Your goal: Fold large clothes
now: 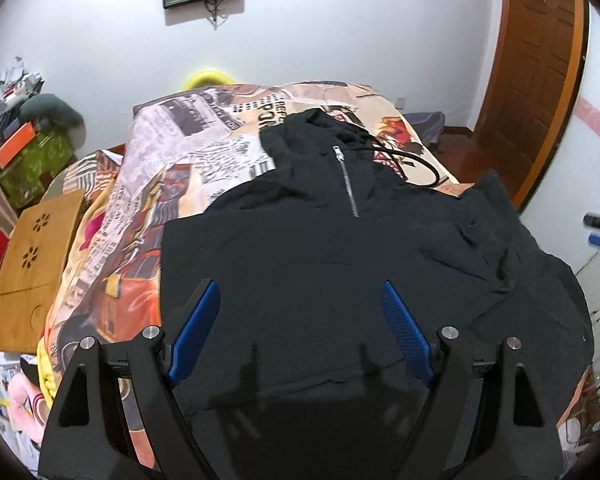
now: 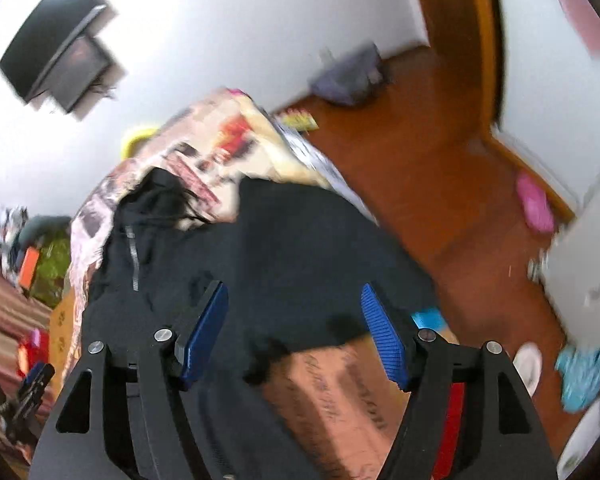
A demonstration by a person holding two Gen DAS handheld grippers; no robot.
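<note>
Here the black hoodie point(image 1: 320, 248) lies beneath both spread fingers point(image 1: 196, 328).

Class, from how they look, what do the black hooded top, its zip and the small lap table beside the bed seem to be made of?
Black hooded top: soft matte fabric, probably a knit or fleece; it creases and shows no shine.
Zip: silvery and glinting, likely metal teeth and pull.
Lap table: light tan board with faint grain and flower-shaped cut-outs, apparently bamboo or wood with a smooth finish.

Right wrist view is motion-blurred; the black hoodie's point(image 1: 340, 264) hem runs off-frame.
</note>
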